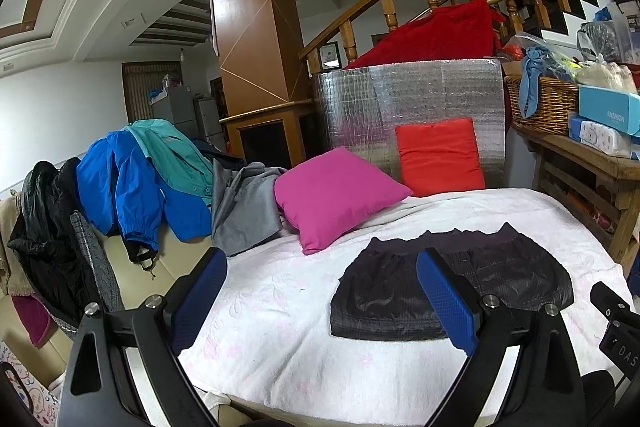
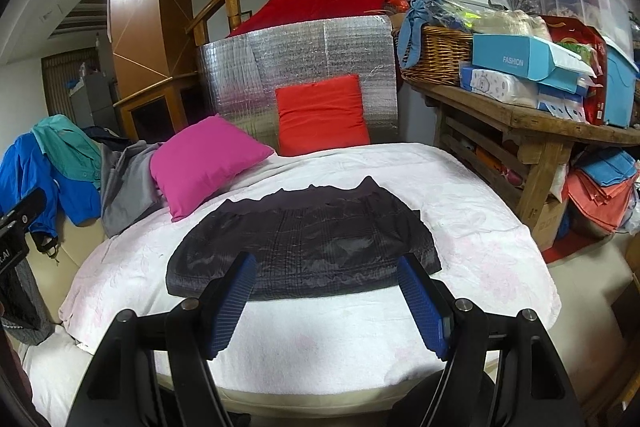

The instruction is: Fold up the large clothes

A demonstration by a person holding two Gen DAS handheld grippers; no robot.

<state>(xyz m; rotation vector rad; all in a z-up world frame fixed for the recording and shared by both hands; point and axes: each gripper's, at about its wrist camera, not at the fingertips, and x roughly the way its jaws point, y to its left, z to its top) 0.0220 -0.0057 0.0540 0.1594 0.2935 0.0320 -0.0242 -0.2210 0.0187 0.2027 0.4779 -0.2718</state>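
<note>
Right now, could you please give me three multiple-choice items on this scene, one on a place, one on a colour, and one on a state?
1. Where does the dark garment lie?
A. on the white cover
B. in the basket
C. on the wooden table

2. What colour is the pillow beside the red one?
A. green
B. pink
C. yellow

3. How are the two grippers, left gripper and right gripper?
A. both shut on cloth
B. one open, one shut
C. both open and empty

Answers: 1 A, it is spread flat on the cover; 2 B, it is plainly pink; 3 C, the blue pads stand apart with nothing between them.
</note>
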